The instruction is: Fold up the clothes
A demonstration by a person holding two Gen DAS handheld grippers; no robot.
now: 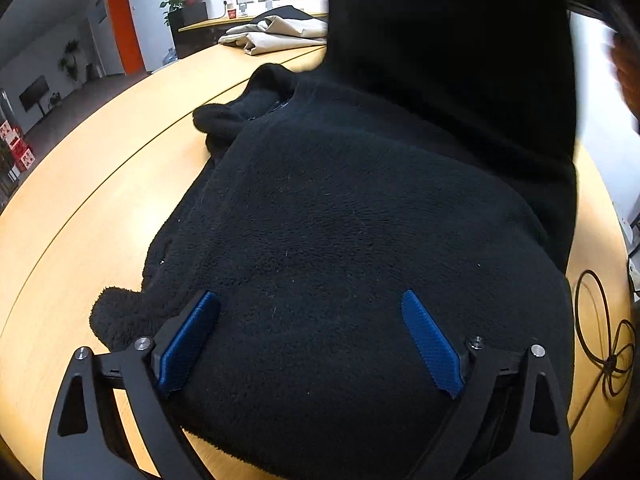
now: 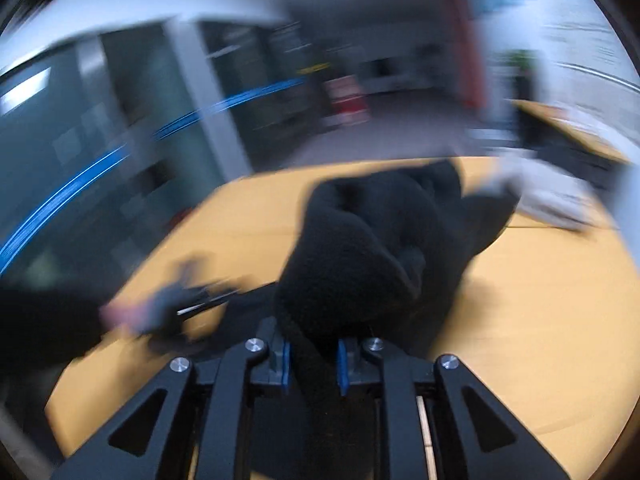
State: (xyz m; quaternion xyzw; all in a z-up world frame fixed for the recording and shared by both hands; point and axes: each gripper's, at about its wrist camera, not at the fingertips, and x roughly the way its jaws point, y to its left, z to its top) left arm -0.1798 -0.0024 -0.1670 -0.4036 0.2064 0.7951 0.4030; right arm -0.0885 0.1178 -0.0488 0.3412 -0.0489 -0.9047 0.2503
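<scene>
- We see first the long curved table of light yellow wood, which fills the lower part of both views and carries everything else.
- On this table lies the black fleece garment, thick and fuzzy. In the left wrist view most of it rests flat on the wood, and one part of it rises up at the right side and goes out of the picture at the top.
- In the right wrist view the same black fleece garment is bunched and lifted above the table; this view is strongly blurred, so we cannot tell the details of the folds.
- Further back on the table there is a pile of beige folded cloth, well apart from the black garment.
- The left gripper is over the near edge of the garment. Its two blue pads are spread wide, and nothing is between them except the fleece surface below.
- The right gripper has its blue pads pressed close together, and a strip of the black fleece is pinched between them.
- A thin black cable makes loops on the wood at the right of the garment.
</scene>
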